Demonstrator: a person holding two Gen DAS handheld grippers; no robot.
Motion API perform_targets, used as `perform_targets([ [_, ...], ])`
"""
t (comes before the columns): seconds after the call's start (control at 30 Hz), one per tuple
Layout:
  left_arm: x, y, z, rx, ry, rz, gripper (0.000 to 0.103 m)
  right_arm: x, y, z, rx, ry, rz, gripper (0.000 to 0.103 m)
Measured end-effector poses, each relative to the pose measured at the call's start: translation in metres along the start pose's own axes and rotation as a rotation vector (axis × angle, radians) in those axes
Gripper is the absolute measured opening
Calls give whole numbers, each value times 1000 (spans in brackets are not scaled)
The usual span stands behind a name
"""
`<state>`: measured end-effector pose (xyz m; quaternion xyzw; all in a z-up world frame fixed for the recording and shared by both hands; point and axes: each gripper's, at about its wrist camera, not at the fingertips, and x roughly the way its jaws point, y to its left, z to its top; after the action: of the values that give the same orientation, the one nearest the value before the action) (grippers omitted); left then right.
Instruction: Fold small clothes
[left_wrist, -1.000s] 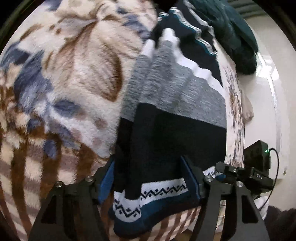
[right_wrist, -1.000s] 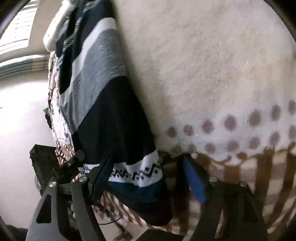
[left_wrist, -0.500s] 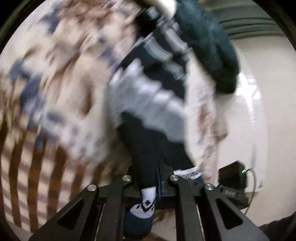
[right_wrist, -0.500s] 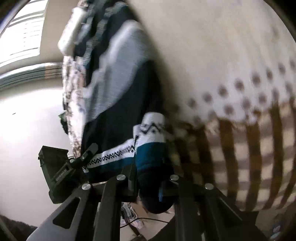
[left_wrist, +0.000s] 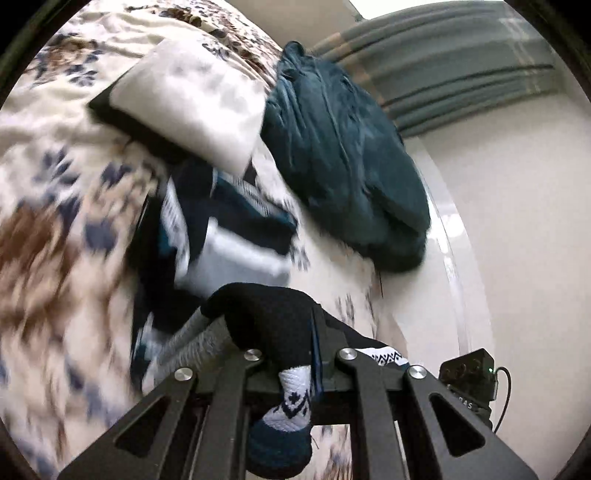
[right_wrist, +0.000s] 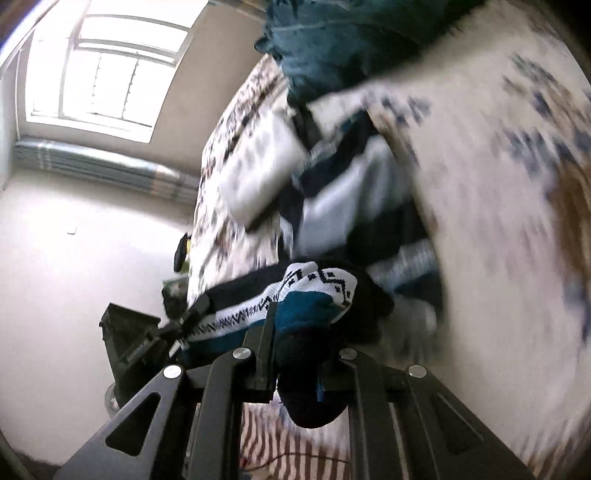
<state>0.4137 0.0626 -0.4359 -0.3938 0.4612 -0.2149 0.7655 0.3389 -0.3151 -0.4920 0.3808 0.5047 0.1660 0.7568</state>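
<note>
- Knit, dark navy with grey, white and teal bands, the sweater (left_wrist: 229, 236) lies partly spread on the blanket (left_wrist: 55, 229); we hold its patterned hem up off the bed.
- We see the left gripper (left_wrist: 314, 354) closed tight on one hem corner, the cloth bunched between its jaws and hanging below them.
- We see the right gripper (right_wrist: 295, 354) clamped on the other hem corner (right_wrist: 317, 288), a thick wad of knit filling the narrow gap.
- We judge the sweater soft, limp and fairly light; it will sag and drape between the two grips, and it will not slip easily, being woolly.
- We think the hem corners are the right hold: they keep the edge taut enough to carry over toward the collar end.
- A white pillow (left_wrist: 192, 103) rests on the far end of the sweater, and we expect it to get in the way of laying the fold flat.
- A teal garment (left_wrist: 343, 158) is heaped just beside the pillow, near the bed's edge, apart from the sweater.
- Curtains (left_wrist: 454, 66) and a window (right_wrist: 103, 70) lie well beyond; much of the bed is blurred.
</note>
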Motion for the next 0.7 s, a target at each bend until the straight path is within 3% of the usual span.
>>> perform_targets([
  [0.1,51,19,62,-39,-18,29,9,44,9,75,-26,-32,-17,15],
  [0.17,85,40,102,-116,-2,16,19,80,9,126,-29,-41,-19,15],
  [0.2,100,51,118,-155,15,19,31,91,7,148,-26,-54,-22,19],
  [0.23,110,61,133,-184,26,33,43,105,2,167,-16,-53,-19,27],
  [0.27,112,64,138,-192,24,38,47,122,-4,185,4,-27,-32,49],
  [0.3,108,68,143,-193,0,42,50,133,-10,200,21,-11,-66,59],
  [0.33,102,70,144,-183,-16,31,54,134,-15,205,25,-21,-75,70],
  [0.37,96,73,143,-182,-28,16,58,133,-19,210,16,-31,-77,72],
  [0.4,88,78,139,-186,-47,13,69,133,-21,211,9,-31,-83,73],
  [0.43,80,83,133,-177,-61,39,71,131,-26,208,3,-26,-82,73],
  [0.5,78,87,119,-137,-40,111,71,128,-39,195,-7,3,-86,73],
  [0.57,80,92,96,-89,15,216,71,134,-56,178,-19,61,-171,73],
  [0.7,86,107,38,-100,102,224,71,153,-103,151,66,155,-187,73],
])
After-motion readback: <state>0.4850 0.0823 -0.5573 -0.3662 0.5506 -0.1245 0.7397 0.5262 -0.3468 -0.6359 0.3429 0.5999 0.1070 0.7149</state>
